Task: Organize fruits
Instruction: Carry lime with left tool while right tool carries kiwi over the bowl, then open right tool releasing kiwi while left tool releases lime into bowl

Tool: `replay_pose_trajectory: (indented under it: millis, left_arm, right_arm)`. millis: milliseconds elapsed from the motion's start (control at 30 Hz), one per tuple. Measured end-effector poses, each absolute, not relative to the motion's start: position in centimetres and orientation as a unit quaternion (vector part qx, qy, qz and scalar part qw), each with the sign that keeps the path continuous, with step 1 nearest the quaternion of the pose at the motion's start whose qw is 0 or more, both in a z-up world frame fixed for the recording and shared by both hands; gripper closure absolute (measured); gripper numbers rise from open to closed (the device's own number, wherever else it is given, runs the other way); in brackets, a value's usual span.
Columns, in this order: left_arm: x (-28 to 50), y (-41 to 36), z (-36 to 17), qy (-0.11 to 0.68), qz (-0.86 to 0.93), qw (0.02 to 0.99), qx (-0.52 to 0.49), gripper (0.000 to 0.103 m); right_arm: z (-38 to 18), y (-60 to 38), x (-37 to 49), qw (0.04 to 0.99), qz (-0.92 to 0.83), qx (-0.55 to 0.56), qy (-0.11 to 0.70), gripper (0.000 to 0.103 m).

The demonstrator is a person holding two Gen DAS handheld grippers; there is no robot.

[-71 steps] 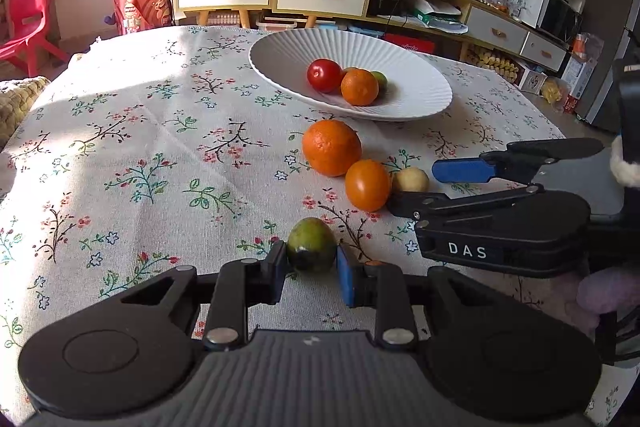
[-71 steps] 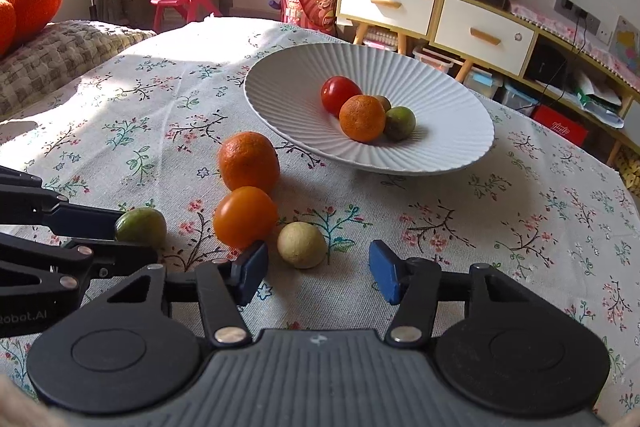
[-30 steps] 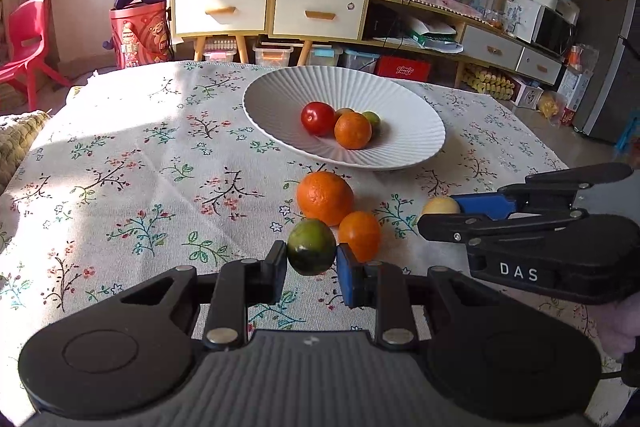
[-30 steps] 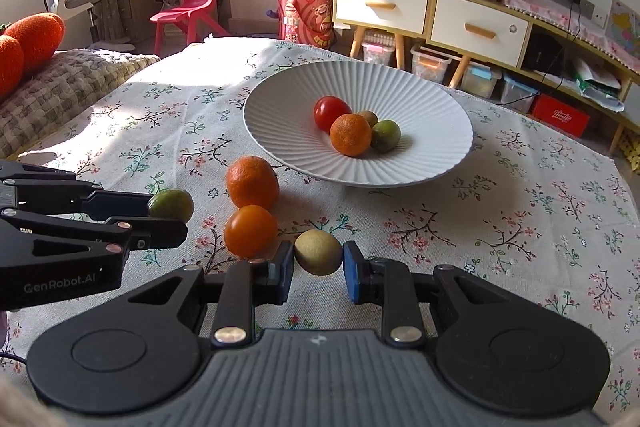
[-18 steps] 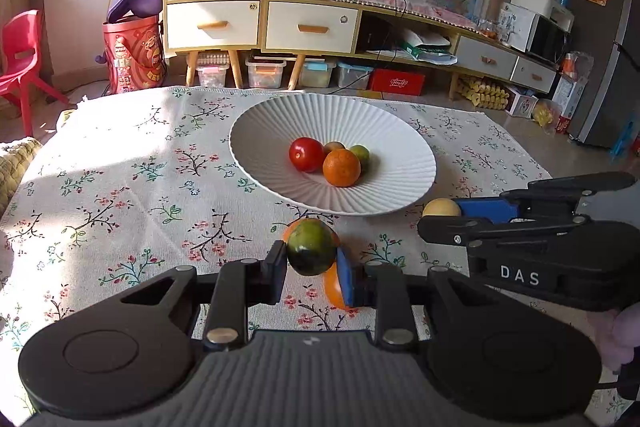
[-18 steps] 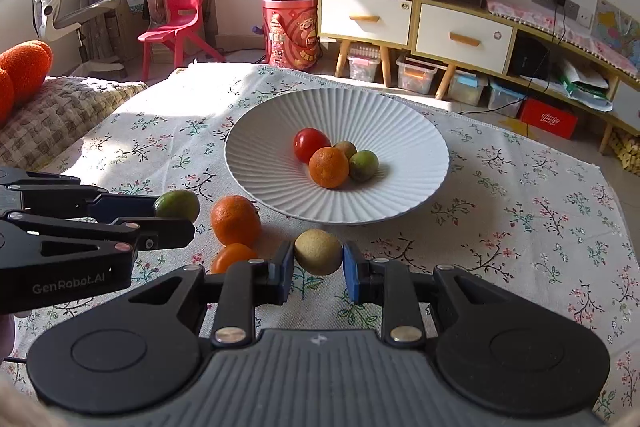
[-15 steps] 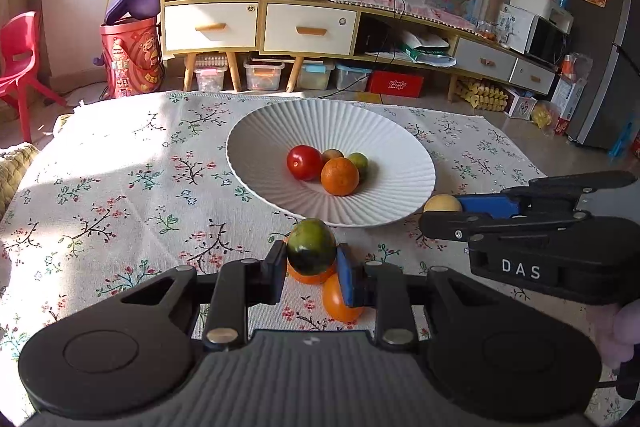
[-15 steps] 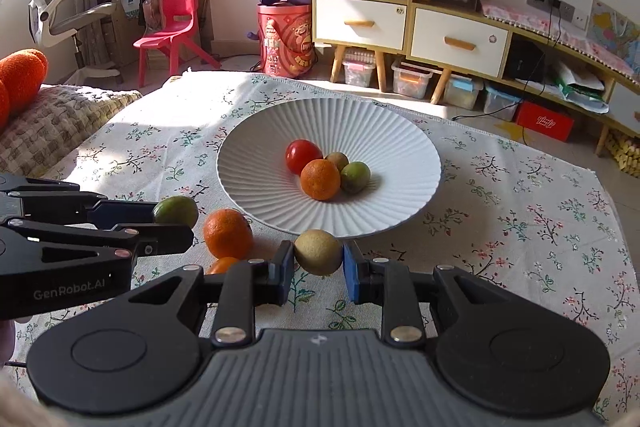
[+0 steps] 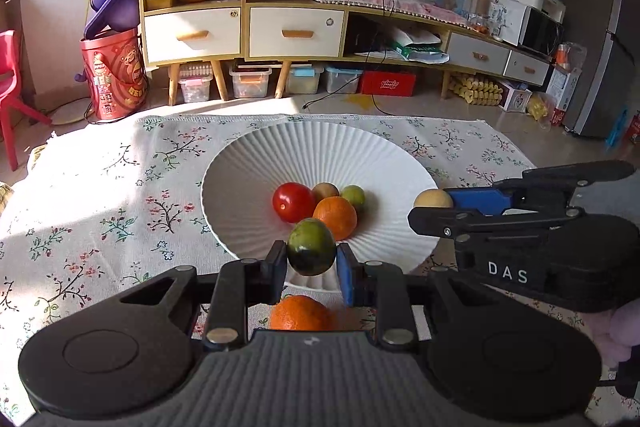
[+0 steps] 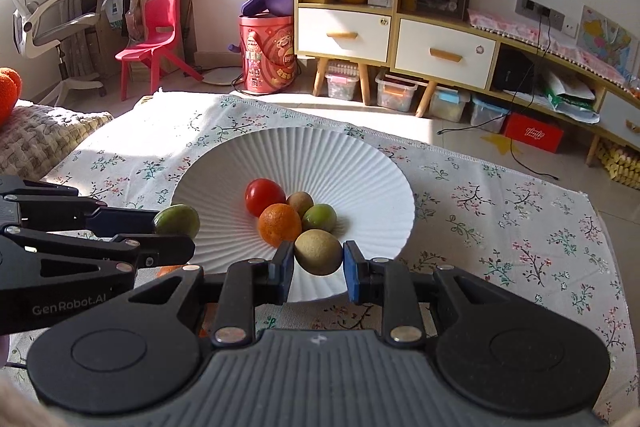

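My left gripper [image 9: 311, 267] is shut on a green fruit [image 9: 311, 251] and holds it above the near rim of the white ribbed bowl [image 9: 256, 163]. My right gripper [image 10: 318, 269] is shut on a tan round fruit [image 10: 318, 251], also above the bowl's [image 10: 360, 163] near rim. In the bowl lie a red tomato [image 9: 293, 202], an orange [image 9: 335, 212], a small green fruit [image 9: 353, 195] and a small brown fruit [image 9: 325, 190]. An orange [image 9: 300, 313] lies on the tablecloth below my left gripper. The right gripper [image 9: 440, 205] shows at right in the left wrist view, the left gripper [image 10: 176, 227] at left in the right wrist view.
The table has a floral cloth [image 9: 100, 187]; its far edge is just beyond the bowl. Behind it stand cabinets [image 9: 240, 31], a red bucket [image 9: 112, 75] and a red chair [image 10: 156, 27]. A woven cushion [image 10: 40, 139] lies at the left.
Both grippers closed on their fruits, lifted them off the cloth and carried them forward to above the bowl's near rim. The two oranges stayed on the table, now below and behind the grippers.
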State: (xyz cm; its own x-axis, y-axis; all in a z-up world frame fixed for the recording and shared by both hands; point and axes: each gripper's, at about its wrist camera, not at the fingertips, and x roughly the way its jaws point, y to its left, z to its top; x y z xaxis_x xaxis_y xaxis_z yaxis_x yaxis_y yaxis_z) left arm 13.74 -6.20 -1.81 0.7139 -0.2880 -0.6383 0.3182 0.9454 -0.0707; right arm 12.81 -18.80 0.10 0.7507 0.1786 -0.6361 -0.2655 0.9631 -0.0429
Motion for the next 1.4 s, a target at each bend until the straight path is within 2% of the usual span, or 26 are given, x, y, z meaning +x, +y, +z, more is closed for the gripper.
replay_pose_trajectory:
  millis: [900,1067,1400]
  left_arm:
    - [17.5,-6.6,-3.5,0.37,-0.163,0.914,0.011,0.092]
    - [17.4,-6.2,-3.0,0.367,-0.166,0.915,0.006,0.089]
    - [15.8,-5.2,-1.9,0.356,-0.175,0.918,0.012,0.073]
  right_arm:
    - [-1.9,-19.0,15.9,0.923,0.118,-0.076,0.358,0.079]
    - [-1.4,-19.4,15.6,0.925,0.119,-0.073,0.354,0.072]
    - [-0.4,-20.5,14.6,0.928,0.117,-0.066,0.348,0.059]
